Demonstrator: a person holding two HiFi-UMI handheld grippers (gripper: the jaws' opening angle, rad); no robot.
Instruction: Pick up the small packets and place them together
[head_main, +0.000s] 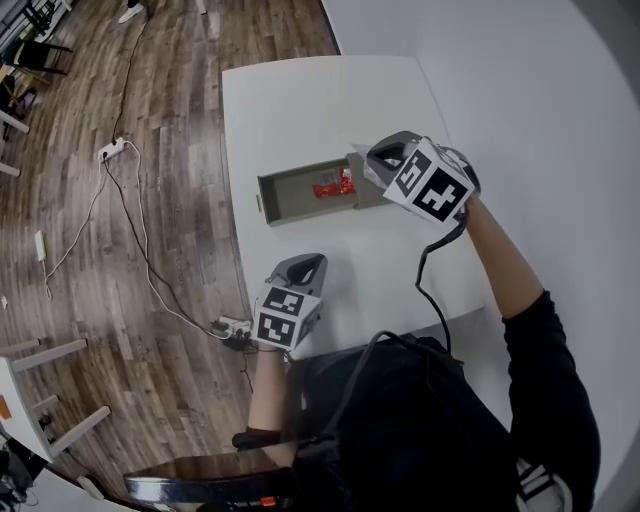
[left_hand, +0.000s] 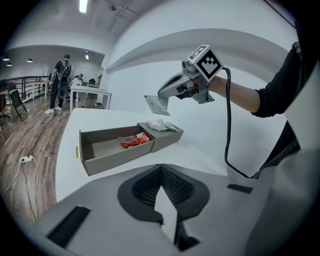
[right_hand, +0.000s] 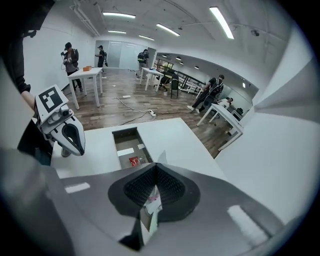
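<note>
A grey two-part box (head_main: 290, 205) lies on the white table (head_main: 300, 100). Red small packets (head_main: 333, 186) sit at the right end of its open compartment. My right gripper (head_main: 368, 160) hovers over the box's right end, shut on a white small packet (right_hand: 151, 205), which hangs from its tips (left_hand: 156, 105). More white packets (left_hand: 162, 125) lie on the box's closed right part. My left gripper (head_main: 300, 262) rests low near the table's front edge, shut and empty, pointing at the box (left_hand: 115, 150).
The table's left edge drops to a wooden floor with power strips (head_main: 112, 150) and cables. A black cable (head_main: 430, 270) trails from my right gripper. People and other tables (right_hand: 87, 75) stand far off in the room.
</note>
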